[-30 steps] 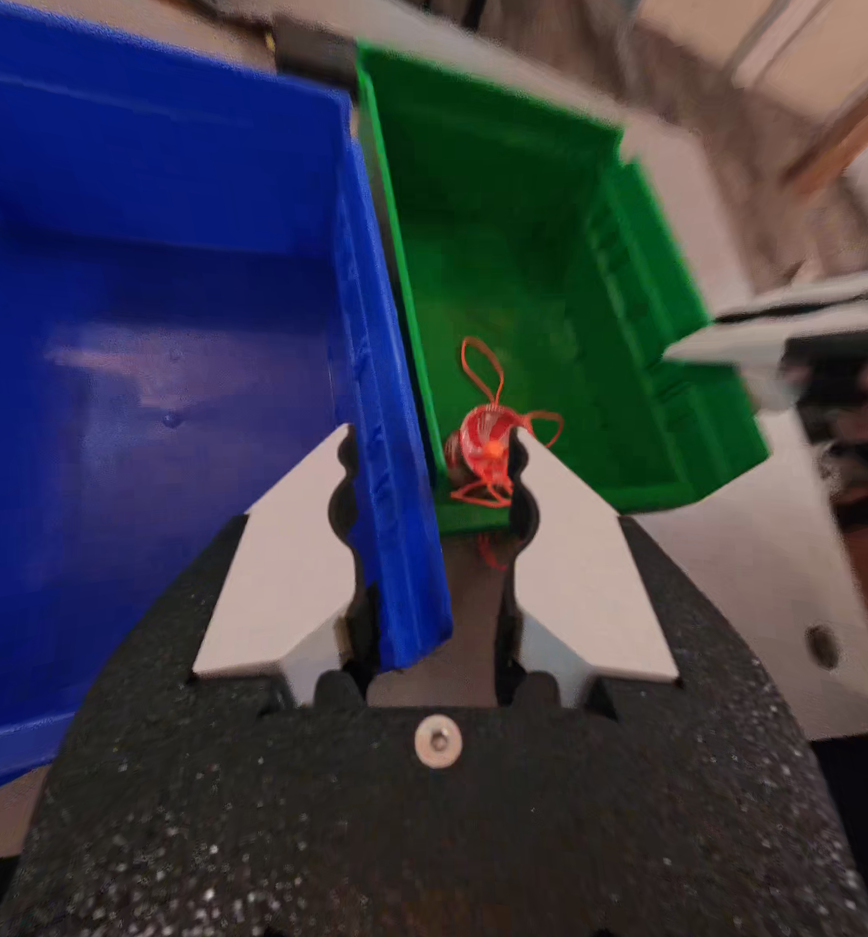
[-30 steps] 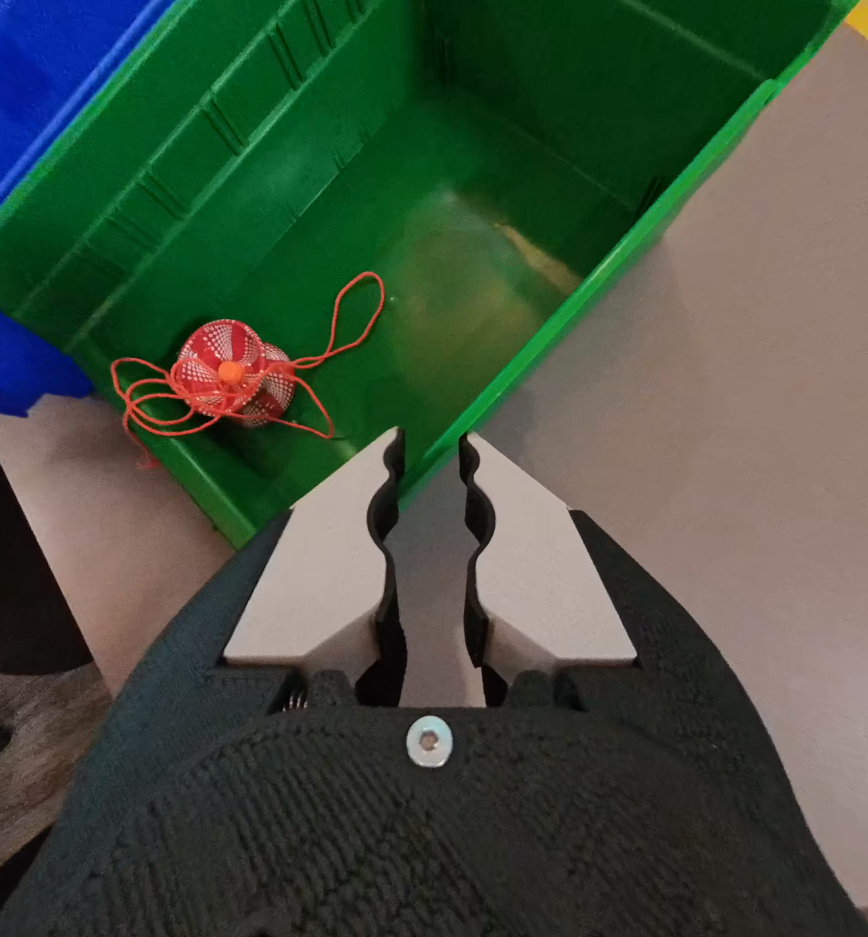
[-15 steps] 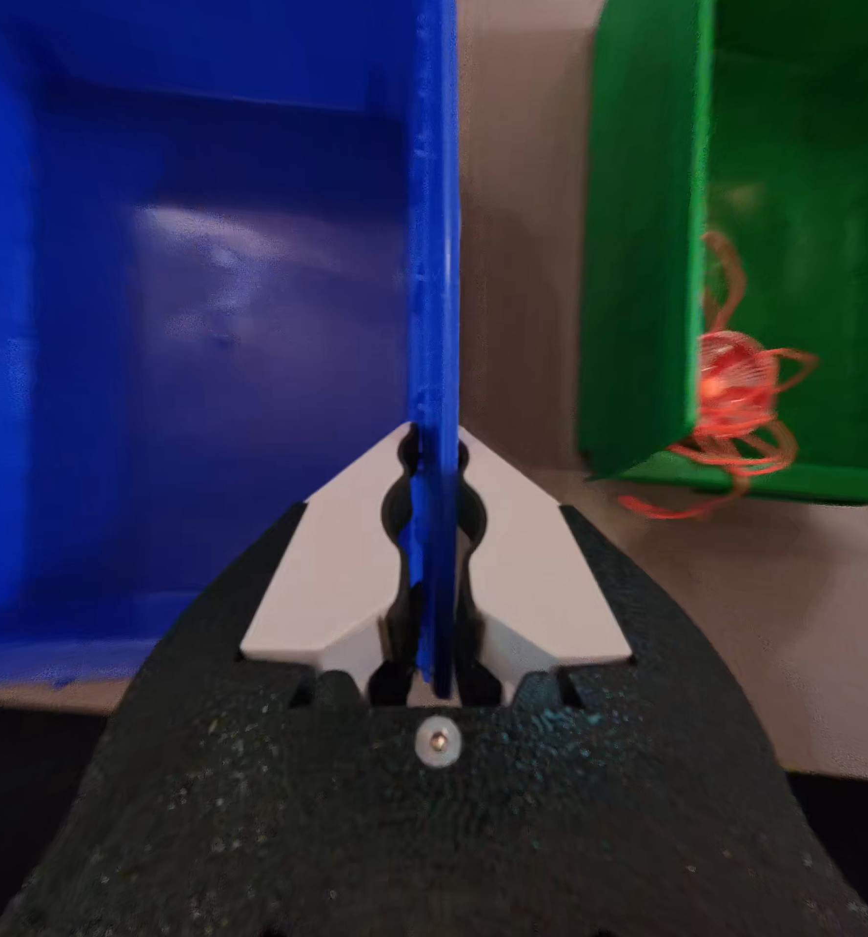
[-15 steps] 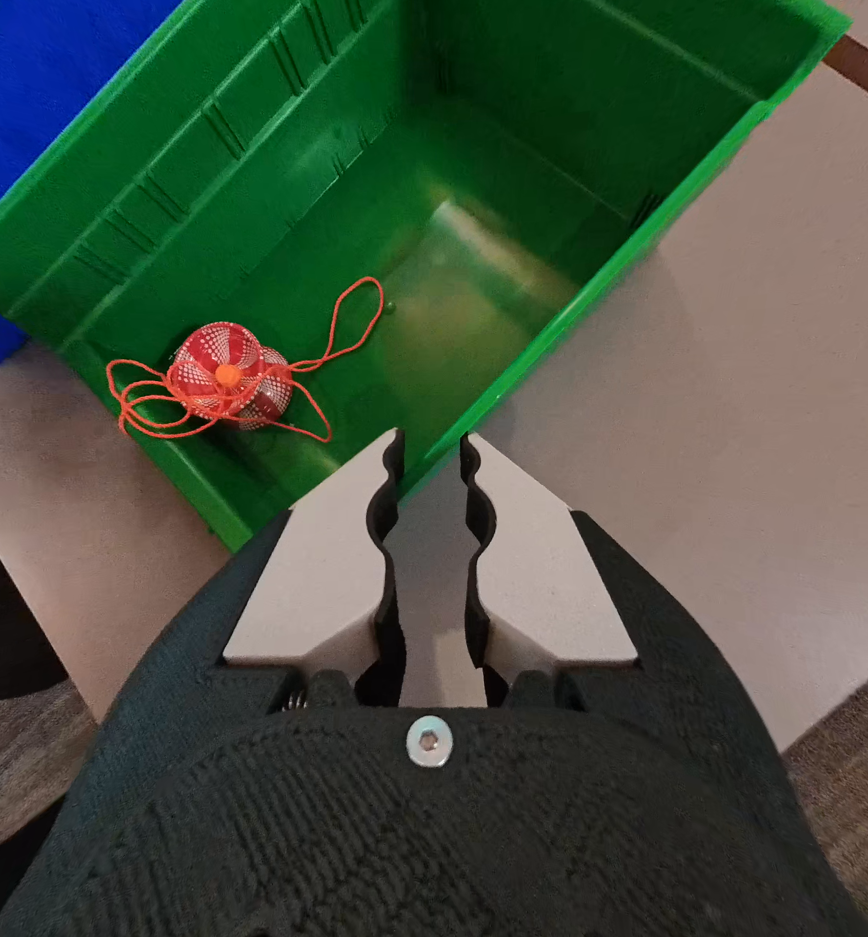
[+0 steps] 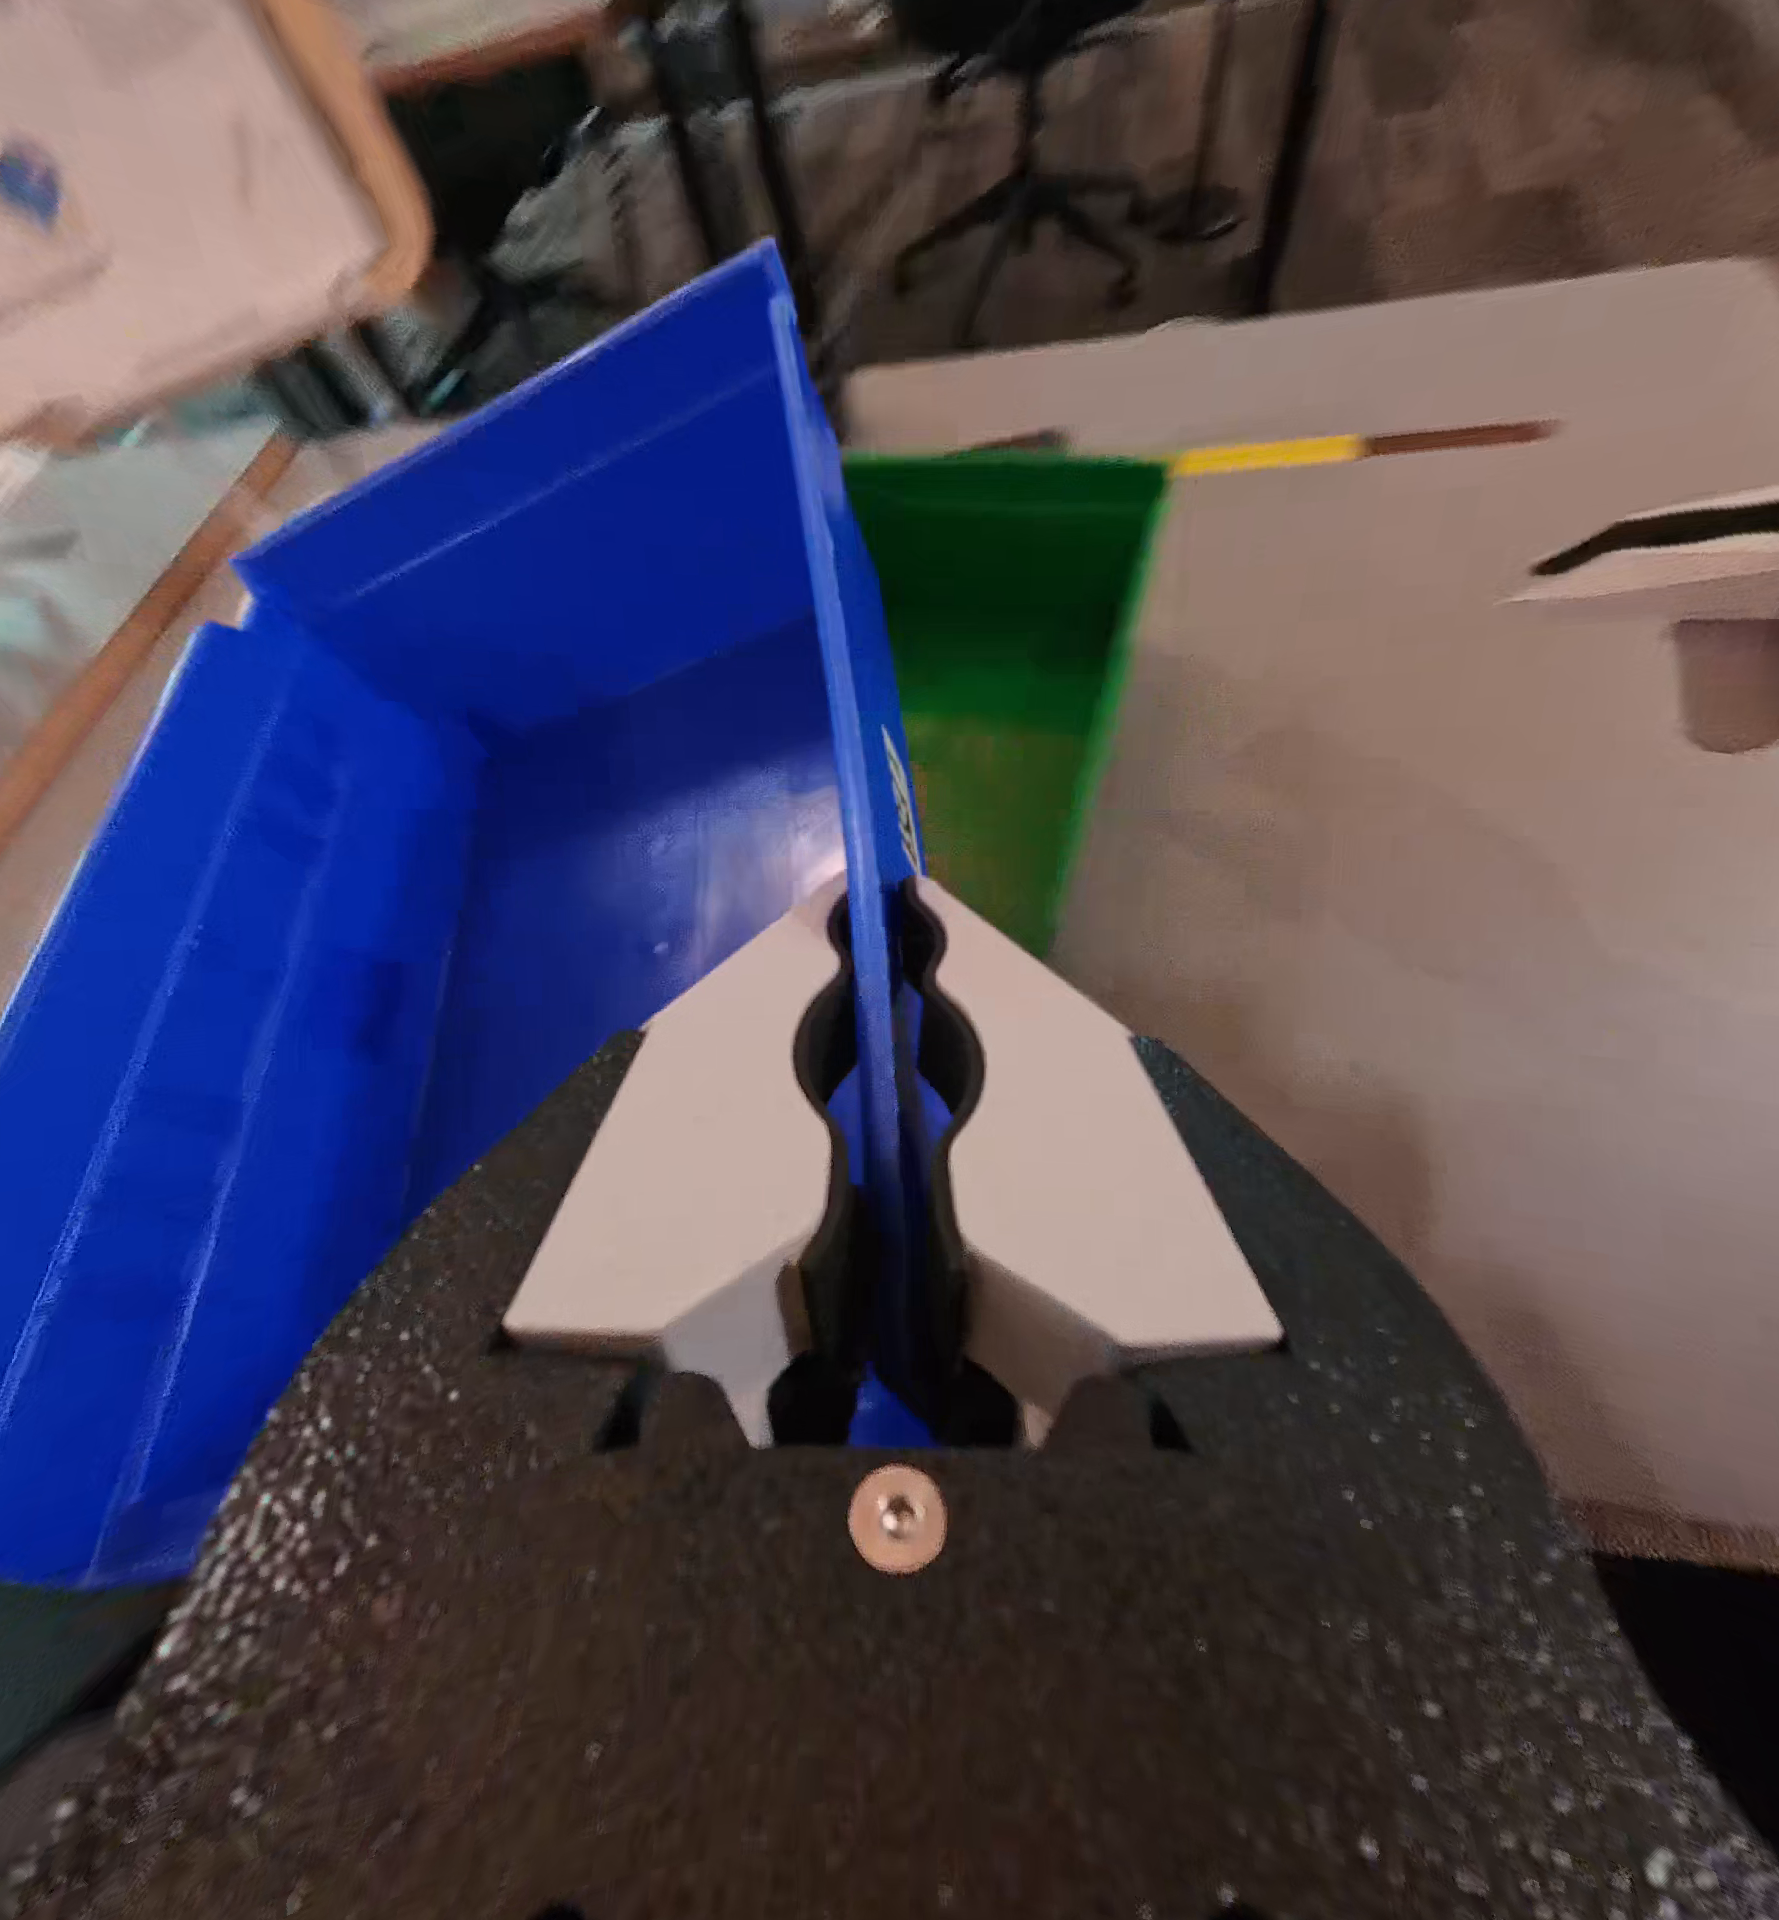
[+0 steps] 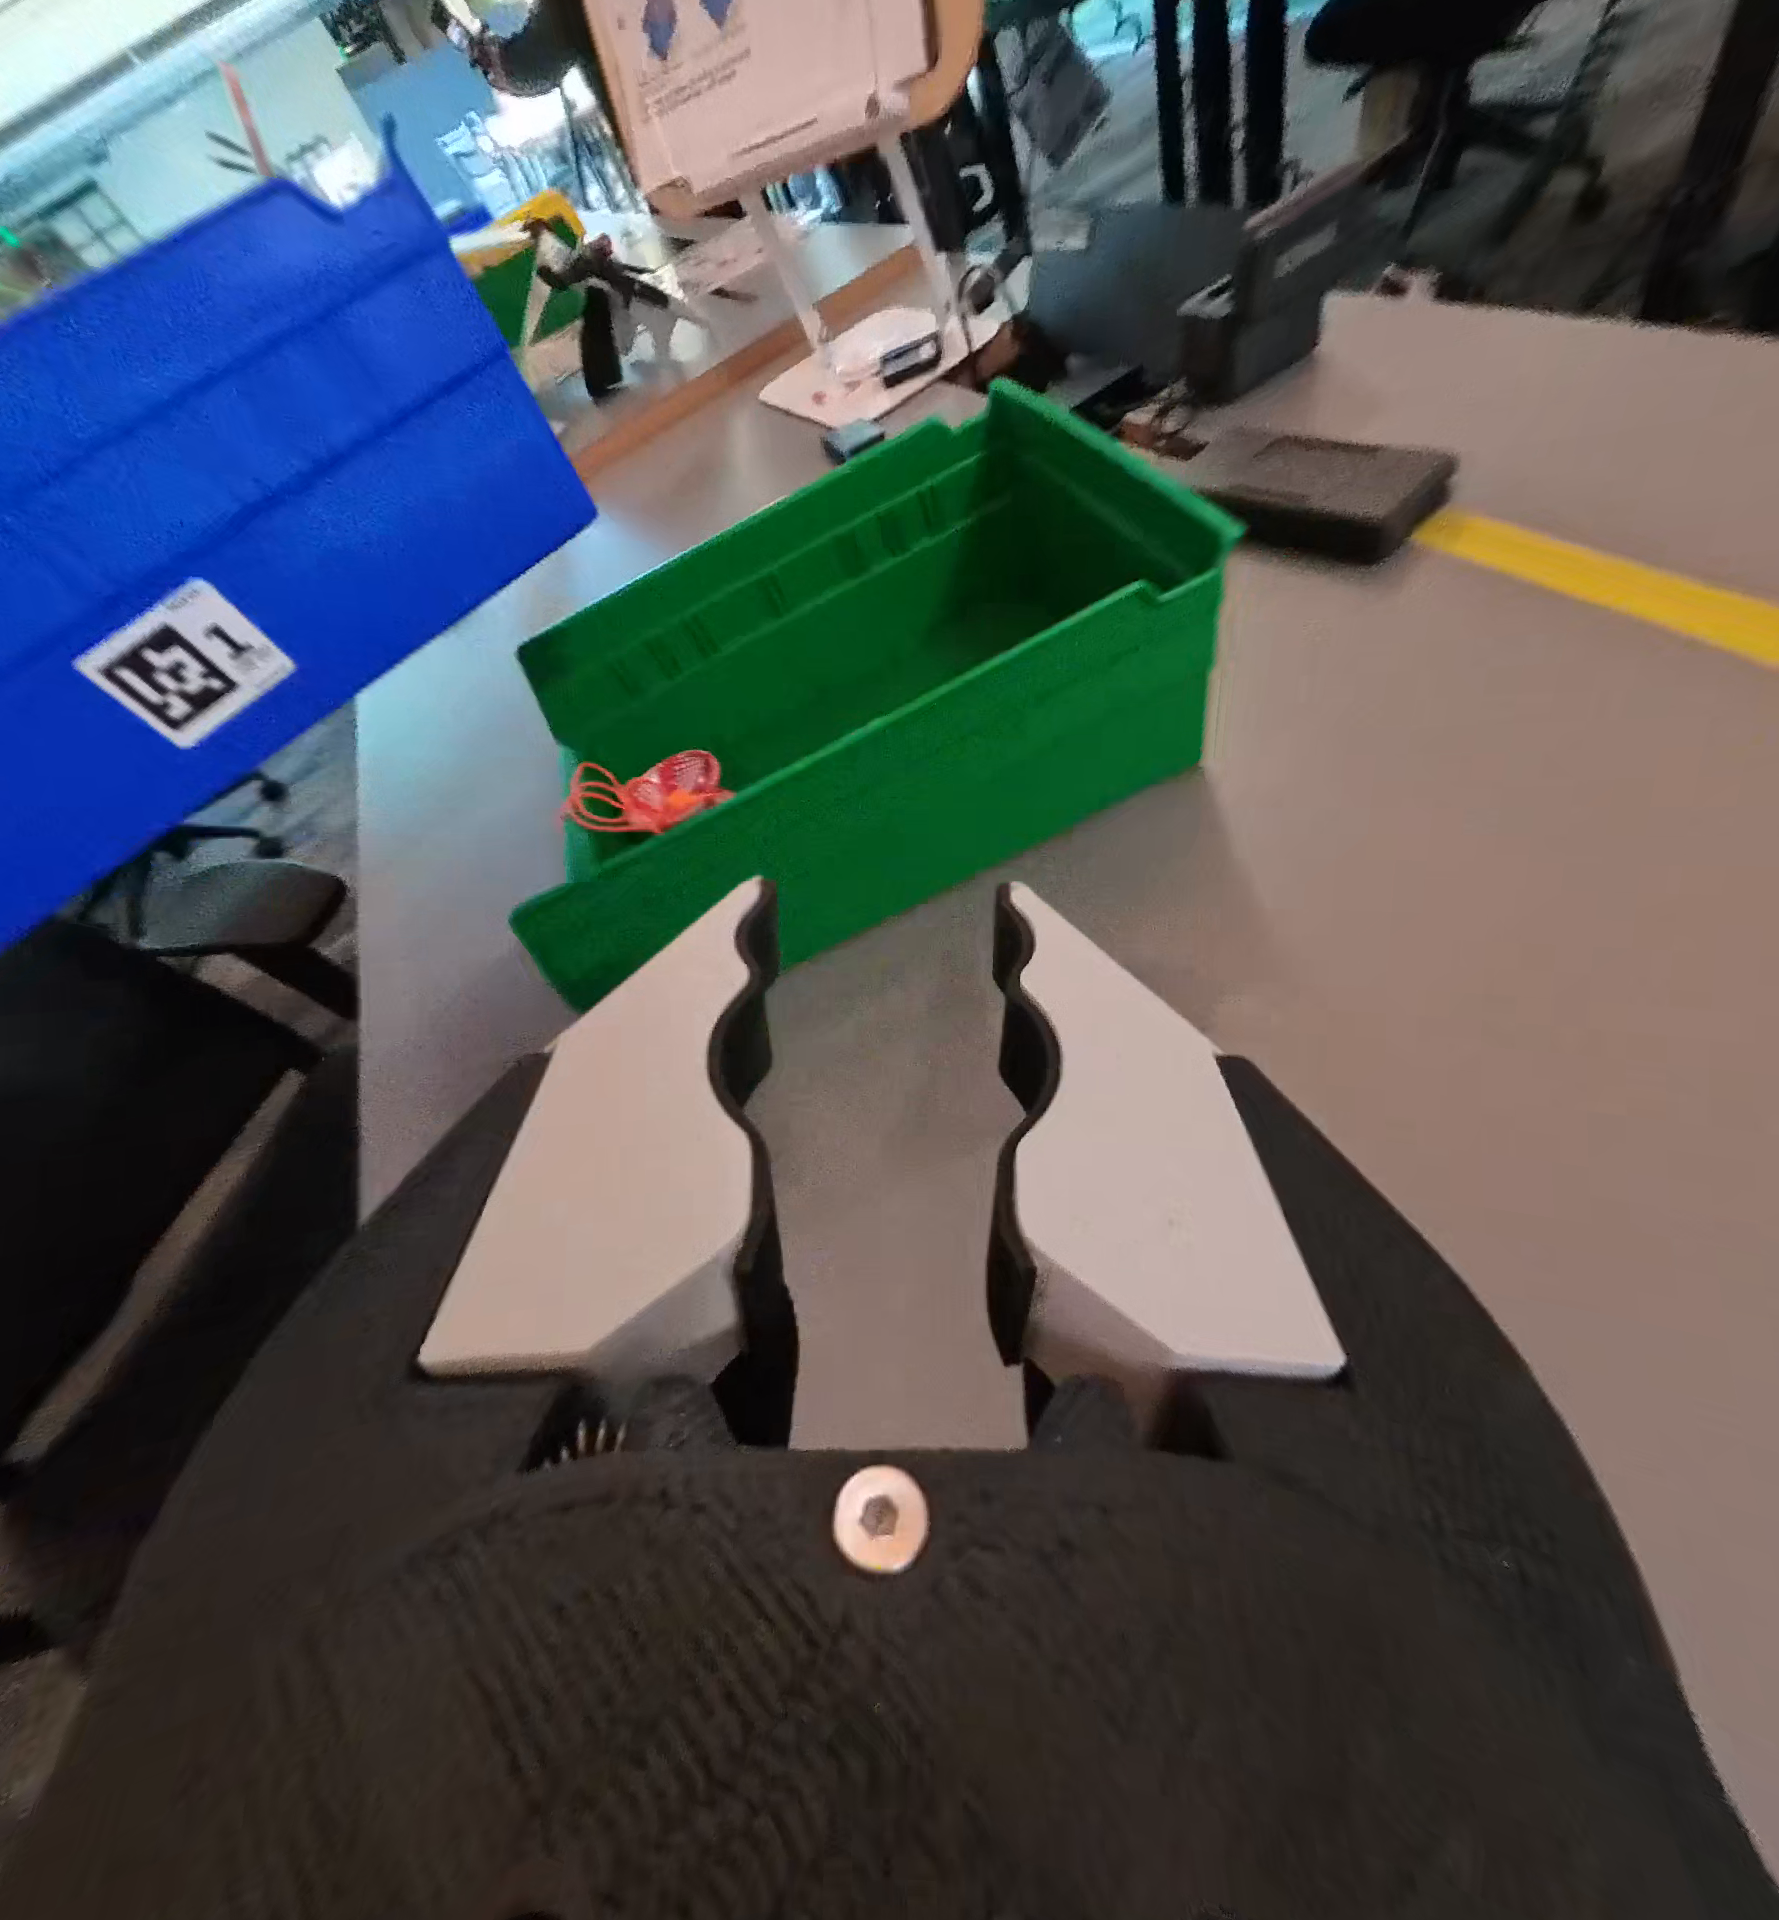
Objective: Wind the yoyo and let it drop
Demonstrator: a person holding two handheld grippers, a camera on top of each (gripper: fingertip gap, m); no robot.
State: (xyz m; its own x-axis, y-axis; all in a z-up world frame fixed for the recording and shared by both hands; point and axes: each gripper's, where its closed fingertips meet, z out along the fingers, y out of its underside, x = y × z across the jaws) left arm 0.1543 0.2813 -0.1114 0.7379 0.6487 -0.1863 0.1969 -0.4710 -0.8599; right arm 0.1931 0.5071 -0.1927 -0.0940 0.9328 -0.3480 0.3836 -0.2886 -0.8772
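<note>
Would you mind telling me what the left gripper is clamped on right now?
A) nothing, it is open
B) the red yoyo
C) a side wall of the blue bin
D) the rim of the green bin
C: in the left wrist view the left gripper has both fingers pressed against a wall of the blue bin, while the yoyo lies in the green bin.
</note>
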